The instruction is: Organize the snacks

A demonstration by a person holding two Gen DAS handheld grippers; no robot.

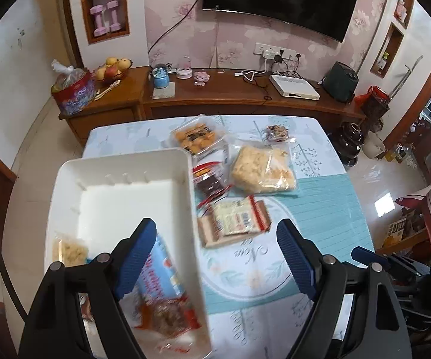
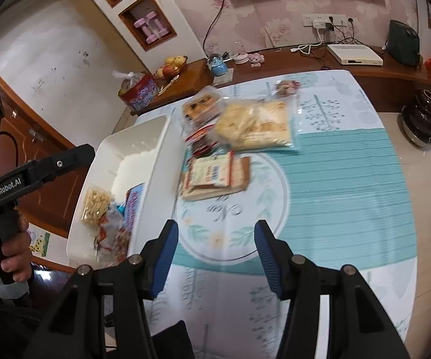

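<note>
The desk (image 1: 320, 209) wears a pale cloth with a teal striped band and a leafy ring. Along its left edge sits a white bin (image 1: 119, 161). Just right of the bin lie a tray of golden biscuits (image 1: 196, 137), a red-trimmed dark snack pack (image 1: 211, 179), a flat labelled packet (image 1: 233, 221), a big clear bag of pale crackers (image 1: 263, 170) and, farthest off, a small dark packet (image 1: 276, 133).
</note>
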